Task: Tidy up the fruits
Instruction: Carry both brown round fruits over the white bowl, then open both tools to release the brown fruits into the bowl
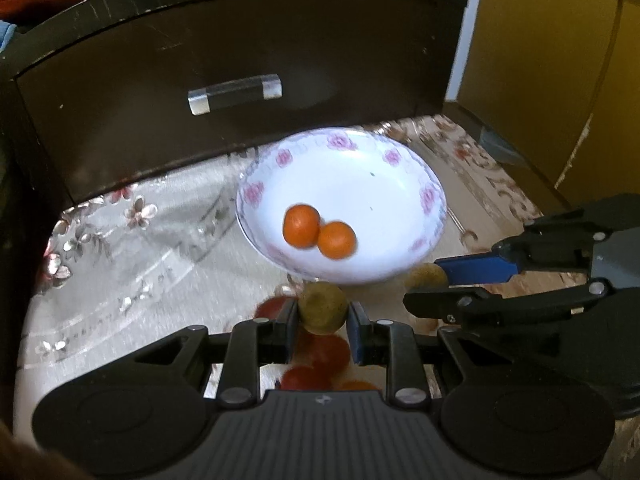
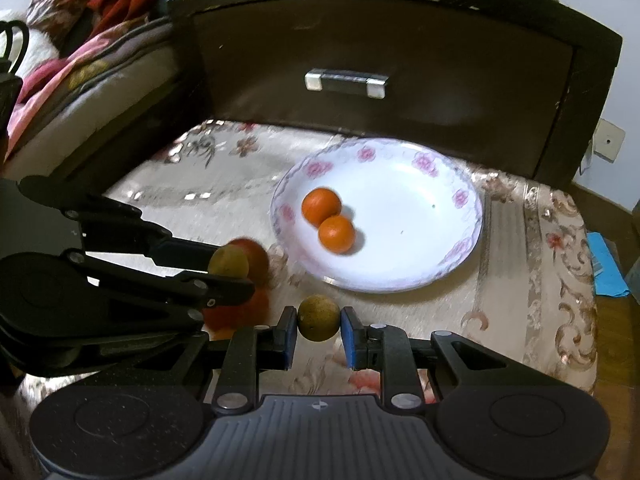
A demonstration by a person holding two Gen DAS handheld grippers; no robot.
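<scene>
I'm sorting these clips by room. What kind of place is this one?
Most likely a bedroom at home: a dark cabinet drawer stands beside a bed heaped with bedding, and a floral plate of oranges sits on an embroidered cloth.

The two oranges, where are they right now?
Both oranges sit touching on the left part of the floral plate, ahead of both grippers and in front of the dark drawer.

Blurred red fruits [image 1: 320, 354] lie half hidden beneath the left hand-held gripper [image 1: 323, 316], their kind unclear
</scene>
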